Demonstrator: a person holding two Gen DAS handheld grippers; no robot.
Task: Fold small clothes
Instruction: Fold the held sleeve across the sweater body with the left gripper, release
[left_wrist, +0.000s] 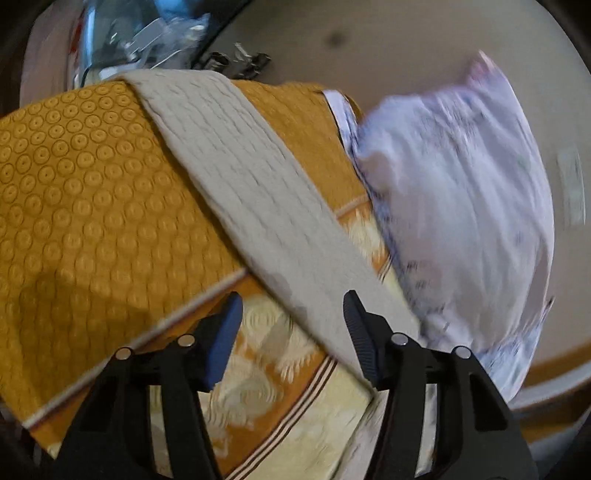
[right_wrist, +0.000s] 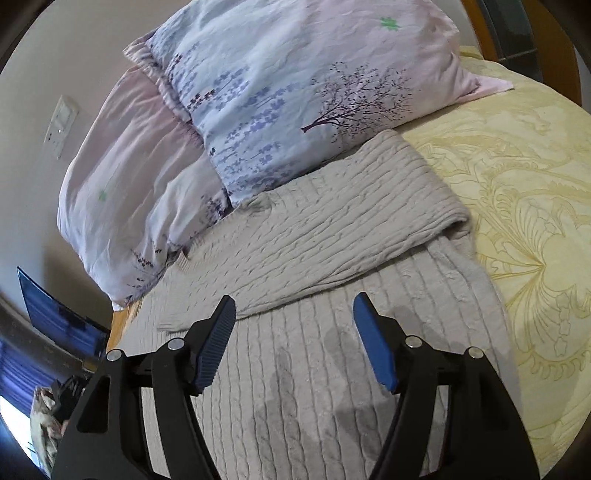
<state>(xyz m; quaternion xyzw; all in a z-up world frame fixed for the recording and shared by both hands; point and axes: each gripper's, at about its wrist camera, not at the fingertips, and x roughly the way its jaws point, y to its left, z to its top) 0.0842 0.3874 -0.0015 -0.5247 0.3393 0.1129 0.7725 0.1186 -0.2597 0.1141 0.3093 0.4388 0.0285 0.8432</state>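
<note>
My left tool (left_wrist: 293, 306) hangs over the bed with its jaws apart and nothing between them. Below it a strip of the grey knit (left_wrist: 258, 192) runs slantwise from the far edge of the bed toward the tool's right finger, lying across an orange cover (left_wrist: 81, 192) patterned with circles. Nearer me the cover gives way to a yellow spread (left_wrist: 280, 398) with a striped border. A pale pillow (left_wrist: 454, 192) sits to the right of the knit, blurred in this view.

My right tool (right_wrist: 295, 306) is also apart and empty, held above the broad part of the knit (right_wrist: 303, 387). The knit lies flat on the bed, and one part of it (right_wrist: 332, 221) is folded over across the rest, its far edge touching the flowered pillow (right_wrist: 295, 85). A second, pinkish pillow (right_wrist: 129, 177) lies to the left, partly under the first. To the right of the knit the yellow spread (right_wrist: 517, 206) is bare. A wall switch (right_wrist: 61, 125) shows at far left, and a dark screen (right_wrist: 55, 317) lower down.
</note>
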